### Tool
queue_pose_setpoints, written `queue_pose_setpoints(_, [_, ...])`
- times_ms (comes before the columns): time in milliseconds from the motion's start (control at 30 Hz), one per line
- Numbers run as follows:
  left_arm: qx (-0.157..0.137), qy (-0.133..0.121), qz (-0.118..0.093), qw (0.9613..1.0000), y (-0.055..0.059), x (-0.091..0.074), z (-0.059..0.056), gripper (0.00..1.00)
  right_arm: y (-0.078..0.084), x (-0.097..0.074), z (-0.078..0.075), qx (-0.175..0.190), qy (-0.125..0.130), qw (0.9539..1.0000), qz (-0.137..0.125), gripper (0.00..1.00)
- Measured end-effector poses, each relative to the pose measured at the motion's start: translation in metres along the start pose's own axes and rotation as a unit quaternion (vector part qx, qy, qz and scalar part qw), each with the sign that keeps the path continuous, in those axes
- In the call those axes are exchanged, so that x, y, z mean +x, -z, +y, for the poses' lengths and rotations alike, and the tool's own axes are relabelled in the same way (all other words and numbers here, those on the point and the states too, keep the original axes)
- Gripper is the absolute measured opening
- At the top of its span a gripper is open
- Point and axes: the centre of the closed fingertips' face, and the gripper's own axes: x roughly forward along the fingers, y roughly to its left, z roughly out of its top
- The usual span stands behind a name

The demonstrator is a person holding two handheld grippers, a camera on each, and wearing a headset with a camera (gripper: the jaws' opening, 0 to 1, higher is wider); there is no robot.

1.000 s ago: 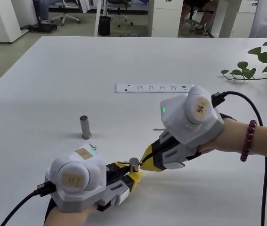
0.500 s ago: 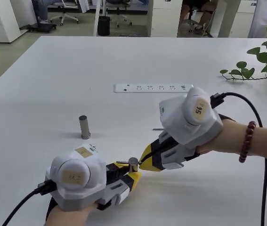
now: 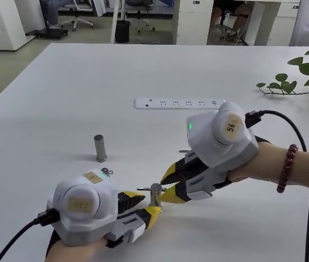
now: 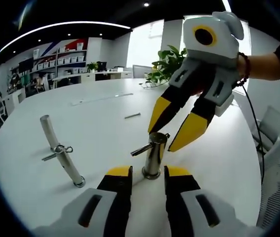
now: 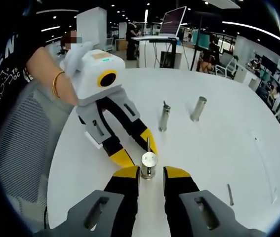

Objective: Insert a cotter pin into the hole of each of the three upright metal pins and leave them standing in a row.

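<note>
A short metal pin [image 3: 155, 193] stands upright near the table's front with a cotter pin [image 3: 144, 189] through its top. My left gripper [image 3: 143, 206] is open, its yellow tips on either side of that pin's [image 4: 153, 154] base. From the other side my right gripper [image 3: 171, 185] is open too, and its tips straddle the pin's [image 5: 148, 165] top. A second pin [image 4: 69, 165] carries a cotter pin [image 4: 60, 148]; its ring [image 3: 106, 171] peeks out behind the left gripper. The third pin [image 3: 100, 148] stands bare.
A loose cotter pin [image 3: 183, 150] lies on the white table [image 3: 61, 98] behind the right gripper. Further back lies a white power strip [image 3: 179, 102]. A leafy plant [image 3: 307, 68] reaches in at the right edge. Office chairs and desks stand beyond the table.
My right gripper has opened and let go of the cotter pin, which stays in the front pin. The left jaws have spread apart around that pin's base.
</note>
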Motion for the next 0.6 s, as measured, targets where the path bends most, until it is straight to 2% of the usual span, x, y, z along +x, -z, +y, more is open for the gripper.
queue_pose_setpoints(200, [-0.013,0.001,-0.002,0.9999,0.001,-0.004,-0.002,0.28,-0.006,0.003,0.0,0.024,-0.001,0.9997,-0.012,0.17])
queue_pose_setpoints(600, [-0.011,0.001,0.0,0.9999,0.004,-0.015,-0.002,0.31,-0.007,0.014,0.006,0.017,-0.006,0.9998,-0.001,0.12])
